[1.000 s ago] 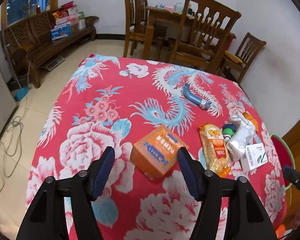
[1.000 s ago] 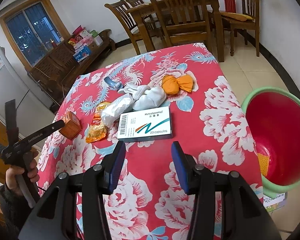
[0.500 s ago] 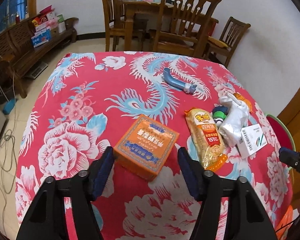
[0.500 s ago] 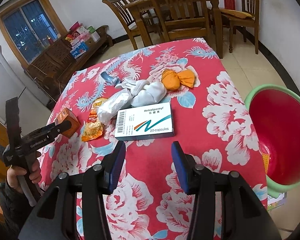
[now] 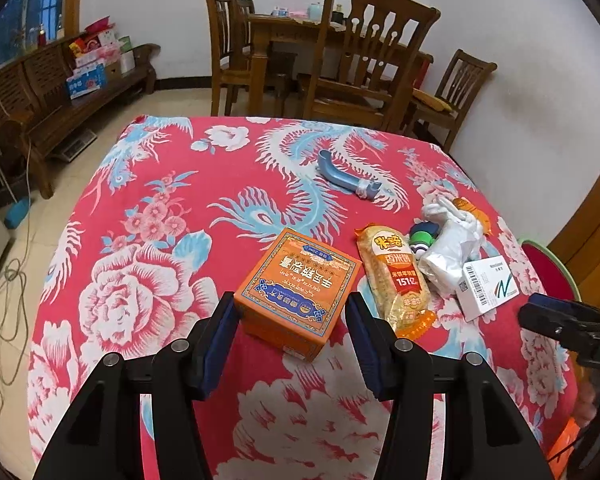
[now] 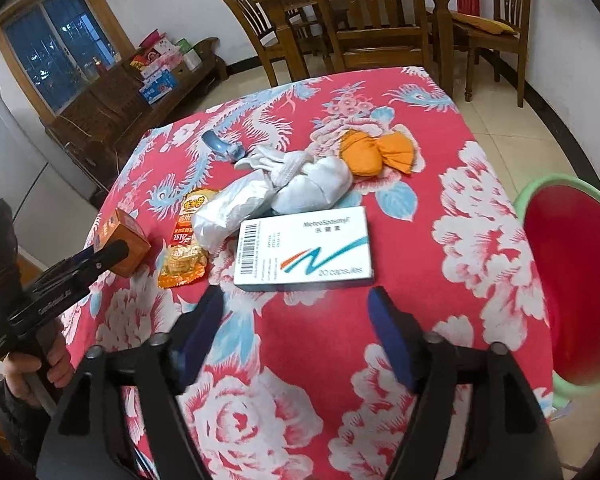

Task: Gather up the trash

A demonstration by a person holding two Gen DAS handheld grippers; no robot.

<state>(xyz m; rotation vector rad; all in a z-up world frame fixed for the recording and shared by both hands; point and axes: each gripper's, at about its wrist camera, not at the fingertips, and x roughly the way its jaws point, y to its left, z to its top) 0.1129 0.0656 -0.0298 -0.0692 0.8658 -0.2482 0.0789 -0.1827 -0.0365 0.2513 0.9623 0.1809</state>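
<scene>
Since the earlier frames the left tongs [image 5: 290,316] have closed in on the orange box [image 5: 298,286], which now fills the space between the blue pads; the right tongs [image 6: 296,300] have come nearer the white medicine box [image 6: 306,250], and their jaws are opening at this moment with nothing between them.

Left wrist view: the orange box lies at centre frame on the red flowered tabletop [image 5: 140,208], its near corner between the two pads. The left pad appears to touch the box's edge — the right pad stands just clear of it, so no firm grip shows. To the right of the box lies a yellow snack packet [image 5: 394,276], then a crumpled white plastic bag [image 5: 450,248] with a green-and-blue cap [image 5: 422,237] beside it, and the white medicine box at the right edge. A blue curved tube [image 5: 342,178] lies farther up the cloth.

Right wrist view: the medicine box sits just above the open pads at centre frame, flat on the cloth. Above it lie the white bag and an orange cloth bundle [image 6: 374,152]; the snack packet is at the left. A red basin with a green rim [image 6: 572,280] stands beyond the tabletop's edge at the right of the frame. At lower left a hand [image 6: 36,368] holds the other tool — the orange box at its tip.
</scene>
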